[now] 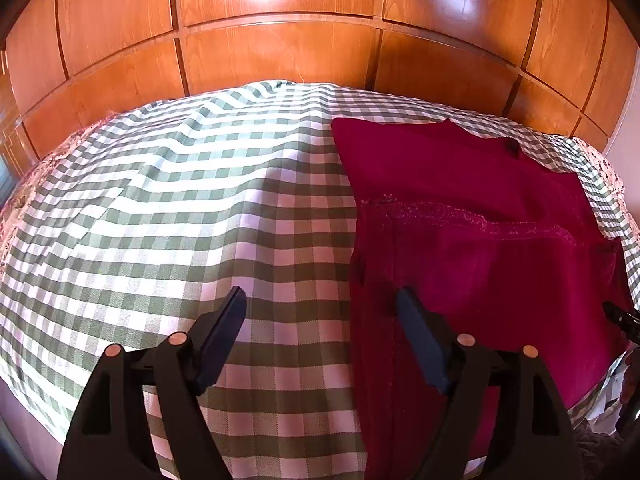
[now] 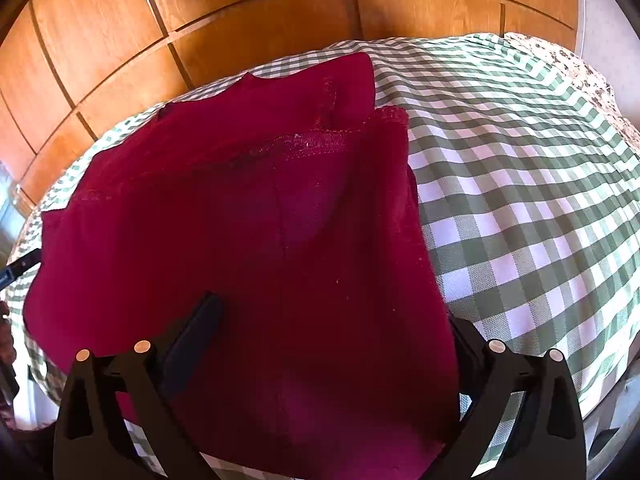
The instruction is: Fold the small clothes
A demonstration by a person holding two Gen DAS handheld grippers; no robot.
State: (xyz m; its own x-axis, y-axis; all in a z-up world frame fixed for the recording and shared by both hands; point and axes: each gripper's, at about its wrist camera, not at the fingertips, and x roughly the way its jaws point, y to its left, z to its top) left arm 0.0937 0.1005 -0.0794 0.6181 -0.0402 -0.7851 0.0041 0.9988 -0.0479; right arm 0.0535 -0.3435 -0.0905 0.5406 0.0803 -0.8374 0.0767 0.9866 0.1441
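Crimson garment (image 2: 248,240) flat | left tongs (image 1: 320,300) wide, angled down | right tongs (image 2: 332,312) wide, angled down

A home bedroom is suggested. A soft, bulging bed surface is covered by a green-and-white checked cotton sheet (image 1: 192,208), and along its far edge a glossy orange-brown panelled wooden headboard (image 1: 280,52) is seen, with a patch of white wall (image 2: 600,12) at the right.

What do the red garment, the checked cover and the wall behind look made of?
Red garment: soft knit fabric, matte, probably cotton jersey; overlock stitching shows along a seam.
Checked cover: woven cloth, matte; green-white weave texture and creases visible.
Wall panels: wood or wood veneer, glossy varnish; grain and bright glare.
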